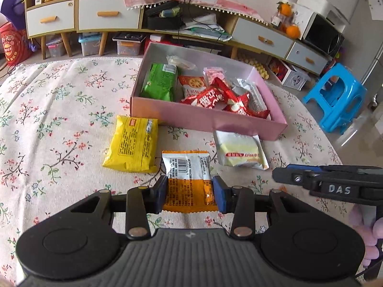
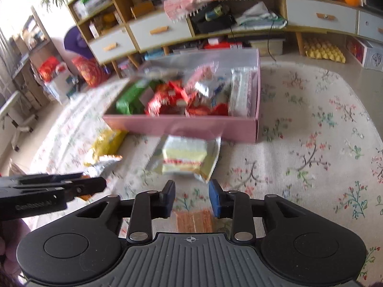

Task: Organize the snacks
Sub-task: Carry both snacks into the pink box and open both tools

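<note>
floral tablecloth (image 1: 59, 119), left gripper (image 1: 189, 191) clamping orange packet (image 1: 188, 184)

- We've got a pink box (image 1: 210, 122) sitting open on the flowery cloth, already stuffed with green, red and silvery packets.
- Yellow packet (image 1: 134, 147) lies flat just in front of its left corner.
- Pale yellow-and-white packet (image 1: 239, 151) lies flat beside the front wall.
- Orange-and-silver packet (image 1: 189, 179), barcode up, lies nearest us, pinched at its sides.
</note>
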The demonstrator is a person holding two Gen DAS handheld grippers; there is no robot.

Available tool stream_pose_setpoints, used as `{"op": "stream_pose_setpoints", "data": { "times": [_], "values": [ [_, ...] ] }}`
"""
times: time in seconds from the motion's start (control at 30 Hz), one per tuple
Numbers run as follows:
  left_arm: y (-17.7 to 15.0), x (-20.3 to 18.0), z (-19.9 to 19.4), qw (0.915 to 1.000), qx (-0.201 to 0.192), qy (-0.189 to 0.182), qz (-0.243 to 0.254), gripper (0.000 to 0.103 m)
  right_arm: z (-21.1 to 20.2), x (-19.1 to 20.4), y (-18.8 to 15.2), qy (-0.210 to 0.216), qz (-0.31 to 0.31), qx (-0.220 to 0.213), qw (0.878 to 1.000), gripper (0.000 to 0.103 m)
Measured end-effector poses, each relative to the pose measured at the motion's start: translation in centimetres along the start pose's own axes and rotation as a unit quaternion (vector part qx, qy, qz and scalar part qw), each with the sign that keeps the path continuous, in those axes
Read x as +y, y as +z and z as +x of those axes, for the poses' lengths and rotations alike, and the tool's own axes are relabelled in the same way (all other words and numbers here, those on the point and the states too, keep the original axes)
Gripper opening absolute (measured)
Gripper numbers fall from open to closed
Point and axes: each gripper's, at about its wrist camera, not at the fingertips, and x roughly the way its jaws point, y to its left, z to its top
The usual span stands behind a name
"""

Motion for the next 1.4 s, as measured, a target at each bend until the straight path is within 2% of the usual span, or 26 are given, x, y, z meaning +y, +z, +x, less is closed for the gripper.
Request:
{"op": "stream_pose_setpoints", "data": {
  "times": [0.07,0.17,0.27,0.37,0.4,0.5,0.63,0.77,1.0,1.2,1.4],
  "values": [
    [-0.2,-0.1,0.1,1.0000,0.007,0.000,0.003,0.037,0.6,0.1,-0.4,-0.007,-0.002,0.017,1.000,0.044],
    [-0.4,-0.2,0.4,0.9999,0.014,0.001,0.007,0.037,1.2,0.3,-0.9,-0.006,-0.009,0.040,0.999,0.048],
    [-0.4,-0.3,0.4,0.9998,0.016,0.001,0.008,0.037,1.8,0.7,-1.3,-0.012,-0.023,0.056,0.998,0.049],
    [-0.5,-0.4,0.4,0.9998,0.017,0.003,0.010,0.037,1.8,1.3,-1.7,-0.022,-0.046,0.054,0.997,0.049],
    [-0.5,-0.4,0.5,0.9998,0.018,0.003,0.011,0.037,1.8,1.5,-1.8,-0.025,-0.053,0.055,0.997,0.049],
    [-0.5,-0.4,0.5,0.9997,0.019,0.006,0.011,0.037,1.8,1.9,-1.9,-0.037,-0.067,0.056,0.995,0.034],
    [-0.3,-0.3,0.5,0.9998,0.018,0.007,0.008,0.037,1.5,1.6,-1.4,-0.034,-0.056,0.058,0.996,0.034],
    [0.2,-0.6,0.3,1.0000,0.008,0.005,0.001,0.037,0.9,1.7,-0.2,-0.037,-0.045,0.043,0.997,0.034],
    [1.6,-1.0,-0.2,0.9997,-0.020,0.002,-0.015,0.037,-0.7,1.4,2.9,-0.017,0.008,0.001,1.000,0.034],
    [3.6,-1.4,-0.2,0.9987,-0.047,0.017,0.004,0.037,-1.0,0.2,5.0,-0.020,0.045,-0.019,0.999,0.034],
    [7.1,-1.3,1.6,0.9978,-0.061,-0.025,-0.008,0.037,-0.3,-2.2,7.9,-0.011,0.092,-0.046,0.995,0.034]
  ]
}}
